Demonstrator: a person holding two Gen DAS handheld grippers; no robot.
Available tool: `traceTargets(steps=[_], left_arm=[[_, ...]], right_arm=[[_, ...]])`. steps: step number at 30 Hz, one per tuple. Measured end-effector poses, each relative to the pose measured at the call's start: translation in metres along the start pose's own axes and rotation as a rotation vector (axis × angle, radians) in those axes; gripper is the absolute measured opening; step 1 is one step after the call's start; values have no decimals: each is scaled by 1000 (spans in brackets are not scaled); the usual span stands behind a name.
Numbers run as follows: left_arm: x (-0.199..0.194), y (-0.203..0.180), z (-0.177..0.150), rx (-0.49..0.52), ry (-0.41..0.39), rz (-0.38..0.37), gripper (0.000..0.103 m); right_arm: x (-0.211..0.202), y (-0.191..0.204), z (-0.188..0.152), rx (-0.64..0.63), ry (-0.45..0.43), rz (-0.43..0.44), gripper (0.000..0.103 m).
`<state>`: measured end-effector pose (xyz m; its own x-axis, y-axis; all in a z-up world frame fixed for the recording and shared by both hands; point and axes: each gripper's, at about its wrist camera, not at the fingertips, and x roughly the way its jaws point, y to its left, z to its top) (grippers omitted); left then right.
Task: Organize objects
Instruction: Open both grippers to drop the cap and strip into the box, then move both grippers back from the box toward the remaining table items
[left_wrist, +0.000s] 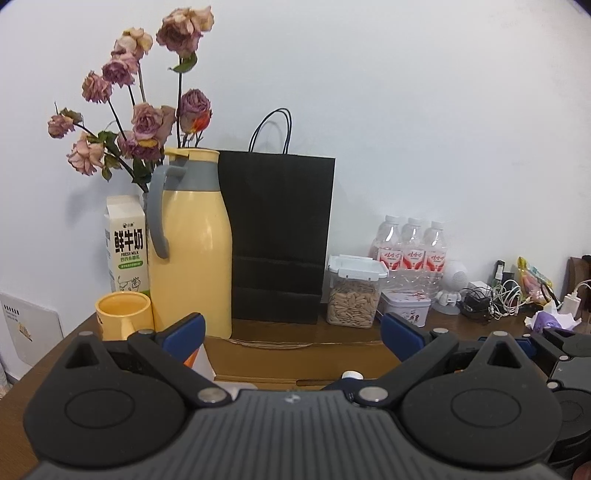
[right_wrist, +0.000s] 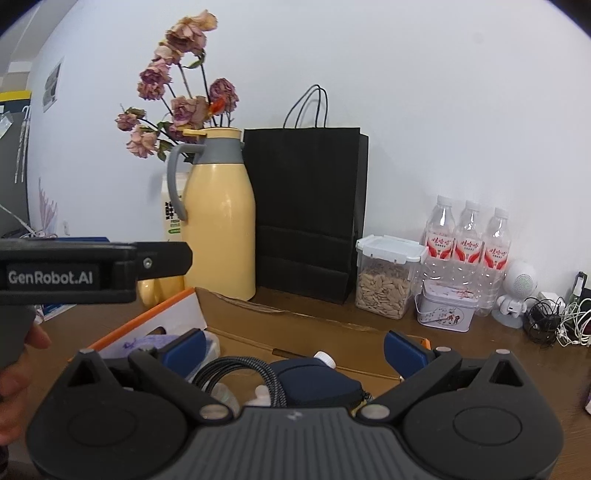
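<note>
**Both grippers spread over the open carton, nothing held**

My left gripper (left_wrist: 291, 334) hangs with its blue pads wide apart and empty. My right gripper (right_wrist: 293, 349) is the same: spread, nothing between the pads. In the right wrist view the left tool's black body crosses well off to the left of my right fingers.

Directly below and ahead of the right fingers sits the open cardboard box (right_wrist: 295, 319), the likely collecting place. Inside it, just under the fingers: a dark blue pouch (right_wrist: 317, 382), a braided cable (right_wrist: 236, 369) looped beside it, a small white-capped bottle (right_wrist: 325, 359) poking up. An orange-edged white box (right_wrist: 155, 323) leans at the carton's left side.

Beyond the carton, against the wall: a yellow thermos jug (right_wrist: 221, 221) ahead-left, a black paper bag (right_wrist: 306, 210) straight ahead, a seed container (right_wrist: 384, 280) and floral tin (right_wrist: 445, 310) ahead-right, three water bottles (right_wrist: 469, 247) behind those. Tall items stand at the back, I judge, to keep the front reachable.

The surface is a brown wooden table (right_wrist: 480, 354) against a plain white wall. Tangled cables lie far right.
</note>
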<state>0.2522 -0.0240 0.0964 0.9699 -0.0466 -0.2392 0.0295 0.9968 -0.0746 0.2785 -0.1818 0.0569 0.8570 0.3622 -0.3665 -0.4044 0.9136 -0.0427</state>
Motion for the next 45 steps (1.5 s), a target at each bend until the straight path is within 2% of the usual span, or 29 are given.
traceTargets(steps=[15, 26, 39, 45], left_arm=[[-50, 9, -25, 11, 56, 15, 103], [-89, 10, -50, 26, 97, -17, 103], [-97, 27, -96, 22, 225, 11, 103], [-90, 33, -112, 4, 270, 9, 103]], right_arm=[[-52, 13, -37, 12, 26, -10, 103], [-85, 25, -70, 41, 74, -9, 103], [-89, 35, -111, 67, 176, -16, 103], [-86, 39, -120, 65, 185, -24, 103]])
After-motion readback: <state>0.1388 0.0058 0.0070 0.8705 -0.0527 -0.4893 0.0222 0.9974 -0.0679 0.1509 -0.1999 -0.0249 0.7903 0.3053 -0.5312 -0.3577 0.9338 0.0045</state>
